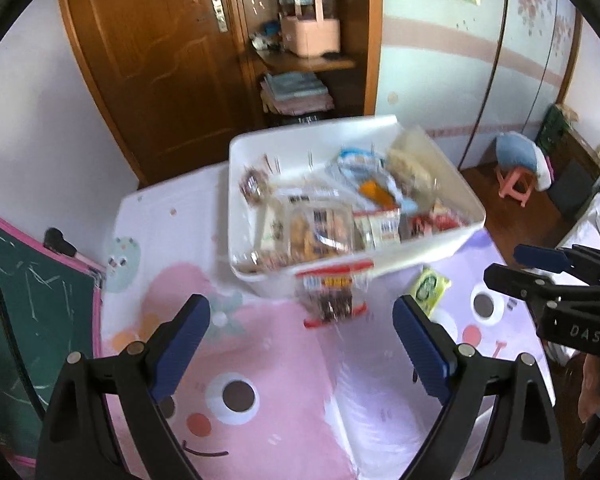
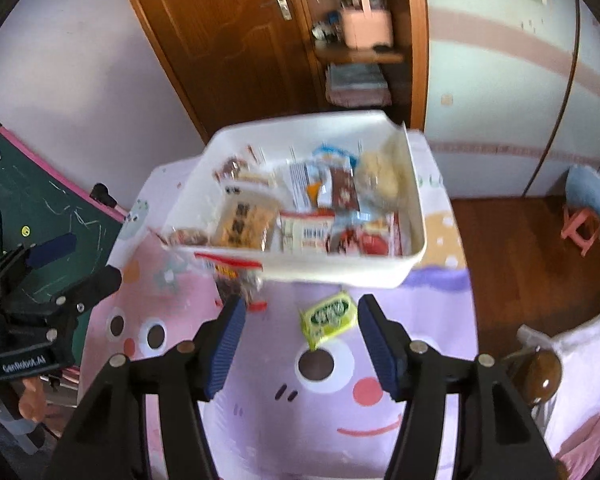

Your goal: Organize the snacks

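Now the desk (image 2: pixel 432 364), covered with a cartoon cloth, carries a white bin (image 2: pixel 340 270) full of snacks. Both grippers, left (image 1: pixel 302 344) and right (image 2: pixel 302 344), have open, empty fingers. Near the bin lie a red-edged packet (image 1: pixel 332 296) and a green packet (image 2: pixel 329 317).

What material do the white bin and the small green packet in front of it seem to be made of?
White bin: probably moulded plastic, smooth and slightly glossy; its thin walls, rolled rim and rounded corners suggest this.
Green packet: probably a thin plastic or foil wrapper, shiny, with printed lettering and a flat sealed edge. Blur leaves the exact film unclear.
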